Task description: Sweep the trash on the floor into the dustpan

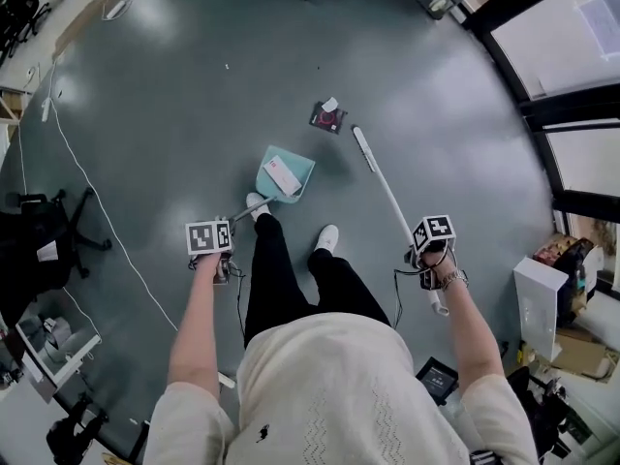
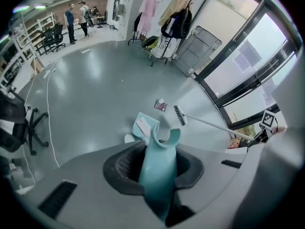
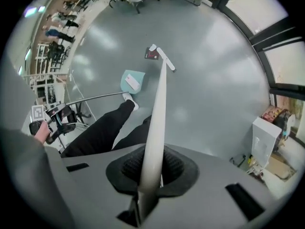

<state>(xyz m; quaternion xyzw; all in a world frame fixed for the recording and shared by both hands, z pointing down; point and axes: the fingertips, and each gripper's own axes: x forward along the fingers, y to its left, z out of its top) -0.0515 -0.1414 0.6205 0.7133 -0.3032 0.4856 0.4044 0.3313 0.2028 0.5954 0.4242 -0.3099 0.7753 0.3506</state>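
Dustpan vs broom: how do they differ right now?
The dustpan is teal, the broom white. The dustpan holds a white paper; the broom's head lies near a dark wrapper on the floor. The left gripper clamps the dustpan's handle, the right gripper the broom's. Both reach the floor.
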